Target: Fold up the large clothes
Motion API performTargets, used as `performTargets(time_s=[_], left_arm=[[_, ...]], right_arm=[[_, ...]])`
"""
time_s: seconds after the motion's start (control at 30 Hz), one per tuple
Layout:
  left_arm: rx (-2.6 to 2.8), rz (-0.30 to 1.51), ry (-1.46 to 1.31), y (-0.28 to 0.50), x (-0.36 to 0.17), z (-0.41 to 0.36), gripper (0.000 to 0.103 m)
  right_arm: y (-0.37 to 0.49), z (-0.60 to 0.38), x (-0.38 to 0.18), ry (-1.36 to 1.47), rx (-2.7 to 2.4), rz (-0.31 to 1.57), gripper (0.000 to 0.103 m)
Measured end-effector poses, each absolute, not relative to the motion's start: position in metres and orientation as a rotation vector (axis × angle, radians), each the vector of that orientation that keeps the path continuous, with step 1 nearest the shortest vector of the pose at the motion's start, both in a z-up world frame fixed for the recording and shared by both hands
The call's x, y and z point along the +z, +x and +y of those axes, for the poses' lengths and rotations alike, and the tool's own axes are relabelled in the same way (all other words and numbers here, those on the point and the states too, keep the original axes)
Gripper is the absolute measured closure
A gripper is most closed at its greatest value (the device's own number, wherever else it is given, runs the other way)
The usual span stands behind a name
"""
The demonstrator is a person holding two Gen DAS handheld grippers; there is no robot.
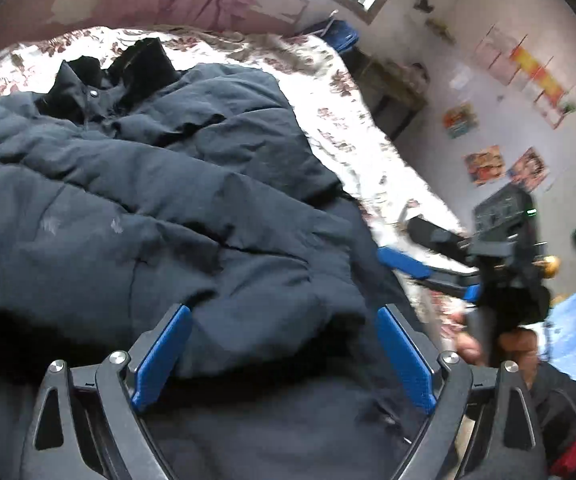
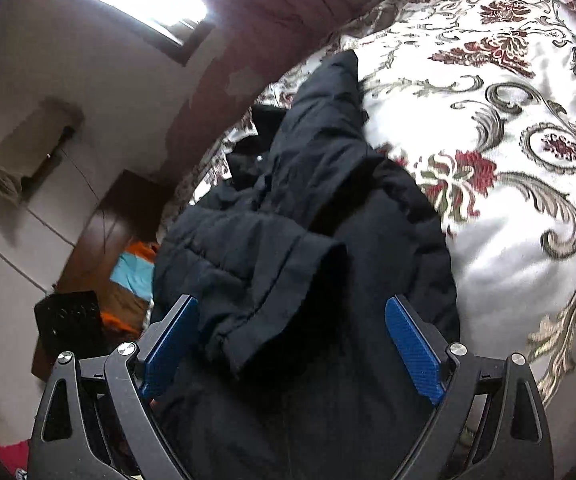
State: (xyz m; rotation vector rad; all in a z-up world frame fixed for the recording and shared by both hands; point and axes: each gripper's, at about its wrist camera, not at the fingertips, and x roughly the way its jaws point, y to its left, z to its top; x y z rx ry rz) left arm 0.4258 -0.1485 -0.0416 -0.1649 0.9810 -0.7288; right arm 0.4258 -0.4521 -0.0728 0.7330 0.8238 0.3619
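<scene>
Left gripper (image 1: 284, 354) and right gripper (image 2: 294, 346): jaws spread, pinching nothing. The jacket (image 1: 148, 184) lies on the bedspread (image 1: 368, 148), bunched beneath and ahead of both. Advice: bite deep, both layers. Long axis runs away from the jaws, collar (image 1: 100, 76) farthest.

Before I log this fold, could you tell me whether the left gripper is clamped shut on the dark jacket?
No, the left gripper stands wide open, its blue pads apart over the dark jacket without pinching it.
</scene>
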Motion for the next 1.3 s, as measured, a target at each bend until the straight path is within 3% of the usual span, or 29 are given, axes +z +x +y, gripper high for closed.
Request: performTargets(time_s=[0.1, 0.17, 0.27, 0.33, 0.4, 0.43, 0.8, 1.0, 1.07, 1.13, 1.17, 1.3], left_arm=[[-0.674, 0.987, -0.194, 0.419, -0.044, -0.132, 0.009], [-0.608, 0.979, -0.176, 0.418, -0.046, -0.119, 0.009], [-0.472, 0.960, -0.117, 0.412, -0.045, -0.091, 0.010], [-0.383, 0.949, -0.098, 0.412, -0.043, -0.068, 0.010], [-0.332, 0.933, -0.105, 0.413, -0.042, -0.048, 0.010], [-0.298, 0.920, -0.113, 0.415, -0.039, -0.034, 0.010], [-0.152, 0.789, -0.113, 0.449, -0.005, 0.016, 0.009], [-0.140, 0.801, -0.120, 0.494, -0.012, 0.006, 0.010], [-0.154, 0.801, -0.134, 0.501, -0.016, 0.003, 0.010], [-0.189, 0.805, -0.139, 0.507, -0.023, -0.002, 0.010], [-0.198, 0.811, -0.133, 0.509, -0.027, -0.004, 0.010], [-0.192, 0.819, -0.068, 0.511, -0.040, -0.015, 0.010]], right_arm=[[0.424, -0.445, -0.074, 0.681, 0.315, 0.857, 0.014], [0.427, -0.431, -0.072, 0.570, 0.234, 0.888, 0.024], [0.428, -0.418, -0.068, 0.457, 0.152, 0.897, 0.050], [0.434, -0.414, -0.064, 0.453, 0.149, 0.908, 0.085], [0.440, -0.413, -0.060, 0.472, 0.149, 0.914, 0.090], [0.442, -0.411, -0.053, 0.455, 0.149, 0.904, 0.101], [0.488, -0.421, 0.058, 0.107, 0.014, 0.612, 0.103], [0.514, -0.420, 0.047, 0.134, 0.108, 0.717, 0.102], [0.504, -0.411, 0.035, 0.104, 0.141, 0.774, 0.097], [0.495, -0.410, 0.016, 0.089, 0.128, 0.841, 0.068], [0.492, -0.414, 0.006, 0.118, 0.126, 0.868, 0.063], [0.490, -0.426, -0.026, 0.235, 0.130, 0.969, 0.062]])
